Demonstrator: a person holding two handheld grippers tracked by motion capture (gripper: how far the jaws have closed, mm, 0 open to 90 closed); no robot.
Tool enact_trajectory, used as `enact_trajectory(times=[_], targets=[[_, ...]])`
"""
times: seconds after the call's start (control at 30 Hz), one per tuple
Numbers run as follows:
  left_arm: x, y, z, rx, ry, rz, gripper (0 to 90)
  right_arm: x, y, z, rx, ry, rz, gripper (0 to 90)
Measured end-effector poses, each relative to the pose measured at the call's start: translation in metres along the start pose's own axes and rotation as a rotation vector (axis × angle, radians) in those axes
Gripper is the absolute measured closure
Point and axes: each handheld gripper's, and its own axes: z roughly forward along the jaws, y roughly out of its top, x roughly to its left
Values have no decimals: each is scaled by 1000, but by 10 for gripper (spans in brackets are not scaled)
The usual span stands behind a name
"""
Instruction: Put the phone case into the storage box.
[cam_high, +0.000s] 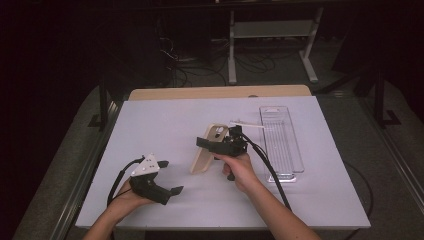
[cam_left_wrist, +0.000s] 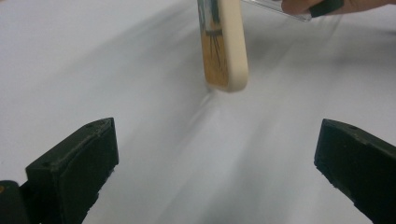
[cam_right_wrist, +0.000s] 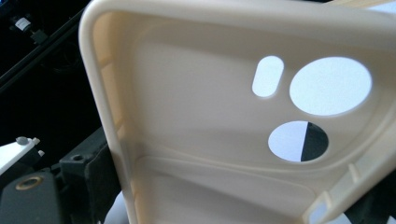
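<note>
2 grippers seen above white table (cam_high: 165, 120). Cream phone case (cam_high: 207, 147) held tilted near table centre, clamped by right gripper (cam_high: 220, 142). Left gripper (cam_high: 167, 177) spread wide, nothing between jaws, well apart from case.

We find no text, label, brand, number or sign that we can read. The back of the cream phone case (cam_left_wrist: 223, 44) carries a dark printed drawing, seen in the left gripper view, but we make out no letters in it. Its inner face bears no writing.
</note>
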Motion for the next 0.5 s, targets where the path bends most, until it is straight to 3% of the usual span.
enact_trajectory(times=[0.3, 0.5], targets=[[1, -3, -1, 27, 14, 33, 0, 3, 7, -5, -10, -8, -24, 94], [0, -5, 0, 25, 16, -4, 0, 2, 14, -11, -18, -33, -21, 95]])
